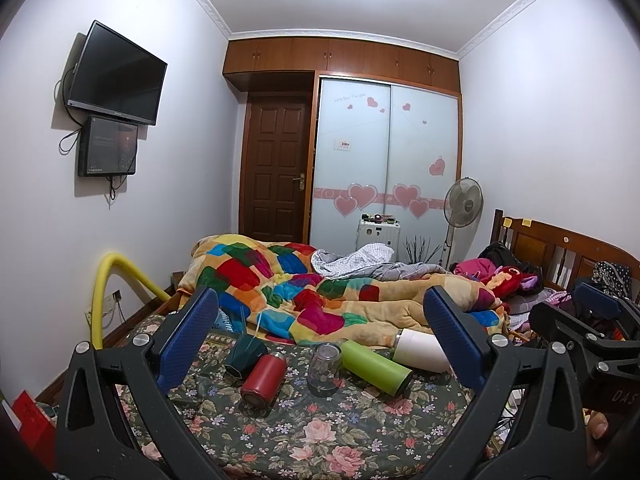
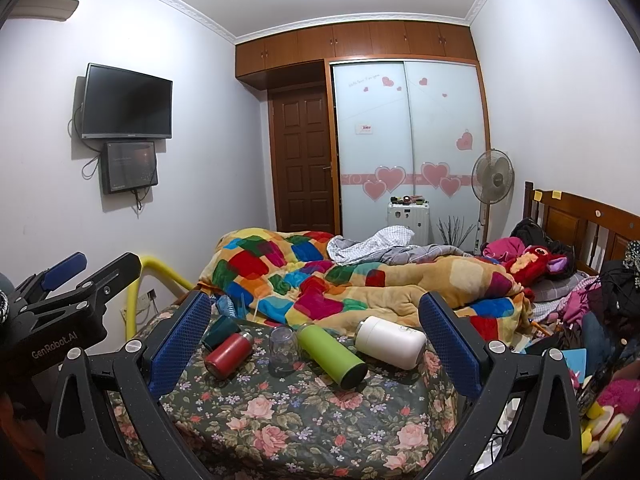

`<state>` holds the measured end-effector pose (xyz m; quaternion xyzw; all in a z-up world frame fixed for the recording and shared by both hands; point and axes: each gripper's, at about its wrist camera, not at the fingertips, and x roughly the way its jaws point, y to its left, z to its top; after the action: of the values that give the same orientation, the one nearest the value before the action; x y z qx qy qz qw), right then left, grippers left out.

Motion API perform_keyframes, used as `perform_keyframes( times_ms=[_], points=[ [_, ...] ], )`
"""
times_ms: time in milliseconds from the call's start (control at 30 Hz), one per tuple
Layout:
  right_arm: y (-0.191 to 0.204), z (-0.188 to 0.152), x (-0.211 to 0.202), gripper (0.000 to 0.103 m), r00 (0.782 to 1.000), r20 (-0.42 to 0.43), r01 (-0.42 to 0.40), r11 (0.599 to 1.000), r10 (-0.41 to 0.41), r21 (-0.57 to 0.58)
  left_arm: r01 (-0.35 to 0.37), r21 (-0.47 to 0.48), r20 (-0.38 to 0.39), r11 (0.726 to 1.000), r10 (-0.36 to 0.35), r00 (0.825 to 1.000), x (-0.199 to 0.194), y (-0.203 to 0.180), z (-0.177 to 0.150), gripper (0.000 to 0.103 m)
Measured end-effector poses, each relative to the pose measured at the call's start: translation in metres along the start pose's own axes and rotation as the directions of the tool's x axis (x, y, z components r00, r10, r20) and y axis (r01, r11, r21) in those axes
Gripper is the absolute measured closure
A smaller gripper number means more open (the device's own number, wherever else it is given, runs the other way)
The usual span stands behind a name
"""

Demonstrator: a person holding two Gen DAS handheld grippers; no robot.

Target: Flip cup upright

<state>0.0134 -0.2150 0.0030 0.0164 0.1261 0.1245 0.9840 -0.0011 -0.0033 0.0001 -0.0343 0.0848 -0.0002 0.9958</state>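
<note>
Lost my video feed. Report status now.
Left gripper and right gripper: jaws open, empty. Clear glass cup upside down on floral sheet, untouched. Red bottle, green bottle flank it.

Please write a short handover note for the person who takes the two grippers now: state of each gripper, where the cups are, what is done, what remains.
Left gripper: open, empty, held above the floral bedcover.
Right gripper: open, empty, also short of the cups.
On the bedcover, left to right: dark green cup, red bottle, clear glass, green bottle, white bottle. The glass seems to stand mouth down; the others lie on their sides.
Done: nothing gripped or turned upright.
Left: grasp a cup, flip it upright.
</note>
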Motion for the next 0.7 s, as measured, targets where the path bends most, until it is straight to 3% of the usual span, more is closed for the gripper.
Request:
perform_keyframes(
  times_ms=[700],
  points=[
    [-0.006, -0.004, 0.014, 0.0, 1.0, -0.019, 0.008, 1.0, -0.008, 0.005, -0.013, 0.001, -0.011, 1.0, 0.013, 1.0, 0.012, 0.004, -0.002, 0.0]
  ],
)
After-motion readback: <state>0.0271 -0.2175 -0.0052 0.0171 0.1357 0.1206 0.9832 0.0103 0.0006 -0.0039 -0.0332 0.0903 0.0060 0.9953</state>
